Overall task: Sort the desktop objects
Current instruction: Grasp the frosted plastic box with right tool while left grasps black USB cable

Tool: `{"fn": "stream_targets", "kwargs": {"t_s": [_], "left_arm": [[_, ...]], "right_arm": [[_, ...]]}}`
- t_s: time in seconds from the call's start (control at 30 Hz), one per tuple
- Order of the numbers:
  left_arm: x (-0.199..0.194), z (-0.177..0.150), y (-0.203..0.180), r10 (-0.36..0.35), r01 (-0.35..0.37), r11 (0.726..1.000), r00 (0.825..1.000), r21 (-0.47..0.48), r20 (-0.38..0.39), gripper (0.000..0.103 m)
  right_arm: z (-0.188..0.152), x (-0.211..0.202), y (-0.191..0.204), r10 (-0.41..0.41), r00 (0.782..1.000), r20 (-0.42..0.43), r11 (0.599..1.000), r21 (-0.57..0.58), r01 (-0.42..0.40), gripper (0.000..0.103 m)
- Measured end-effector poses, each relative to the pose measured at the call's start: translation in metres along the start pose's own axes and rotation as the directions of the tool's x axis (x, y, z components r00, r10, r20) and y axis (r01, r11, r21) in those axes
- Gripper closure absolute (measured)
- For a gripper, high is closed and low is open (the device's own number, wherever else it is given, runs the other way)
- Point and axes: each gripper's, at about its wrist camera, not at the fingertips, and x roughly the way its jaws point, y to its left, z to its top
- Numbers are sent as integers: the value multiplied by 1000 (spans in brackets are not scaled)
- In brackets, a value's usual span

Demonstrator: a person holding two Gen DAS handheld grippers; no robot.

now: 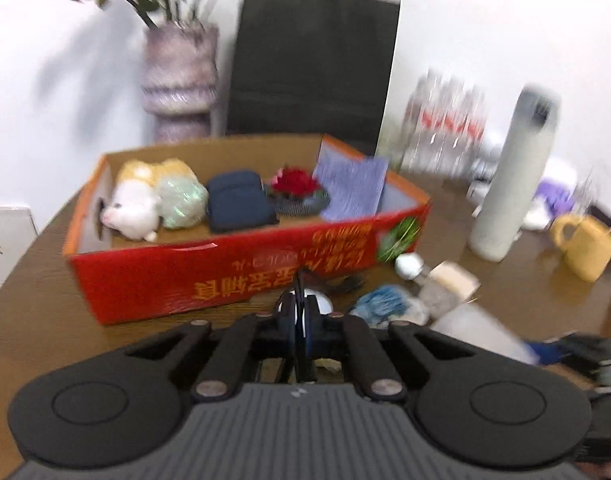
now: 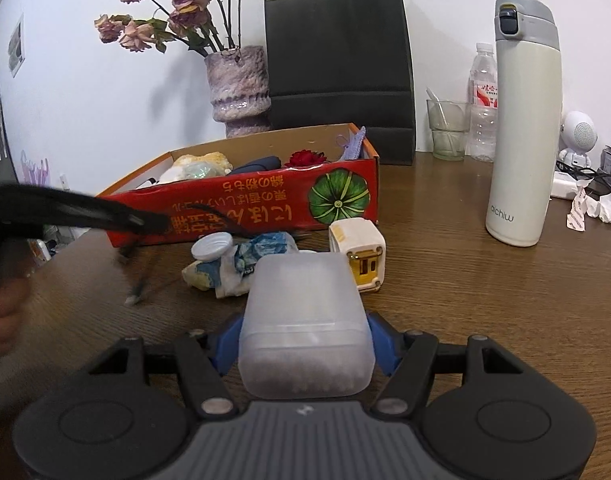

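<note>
A red cardboard box (image 1: 225, 276) (image 2: 265, 204) on the wooden table holds a plush toy (image 1: 133, 208), a dark blue pouch (image 1: 237, 200), a red flower (image 1: 297, 180) and a purple cloth (image 1: 353, 188). My left gripper (image 1: 301, 308) is shut on a thin dark cable (image 2: 225, 220) near the box's front wall. My right gripper (image 2: 305, 320) is shut on a translucent white plastic container (image 2: 305, 320) (image 1: 481, 332). In front of it lie a white-and-yellow charger (image 2: 359, 252), crumpled blue-white wrappers (image 2: 245, 256) and a white cap (image 2: 211, 246).
A tall white thermos (image 2: 521, 128) (image 1: 513, 176) stands right of the box. A black paper bag (image 2: 337, 56), a vase of dried roses (image 2: 239, 88), a glass (image 2: 447, 128) and a water bottle (image 2: 483, 100) stand behind. A yellow mug (image 1: 585, 248) sits at right.
</note>
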Motion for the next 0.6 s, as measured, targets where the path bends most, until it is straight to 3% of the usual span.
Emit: {"fn": "stream_targets", "kwargs": {"t_s": [0.13,0.2,0.33,0.43,0.47,0.53,0.57,0.6], "left_arm": [[-59,-14,12,47,-43,997,997,-63,62,99],[-82,-30,20,71,-66,993,996,-94,52,99],[-110,-69,29,93,-98,991,994,-87,-52,98],[-114,-96,30,130,-139,989,980,-51,-150,96],[-115,-101,29,142,-150,988,976,-41,-163,93],[-118,-104,30,137,-142,990,979,-22,-149,73],[-118,-101,30,128,-132,991,984,-22,-121,52],[-116,-98,31,114,-116,993,988,-13,-104,47]], "right_arm": [[-3,-2,3,-5,1000,7,1000,-10,5,38],[-5,-4,6,-10,1000,8,1000,-20,10,38],[-9,-12,13,-13,1000,-7,999,-32,13,38],[-15,-20,23,1,1000,-17,999,-52,-1,38],[-16,-22,27,5,1000,-20,998,-61,-7,38],[-20,-27,34,19,1000,-24,997,-76,-21,38],[-22,-29,36,25,999,-25,996,-82,-27,38],[-23,-31,38,29,999,-26,996,-86,-31,38]]}}
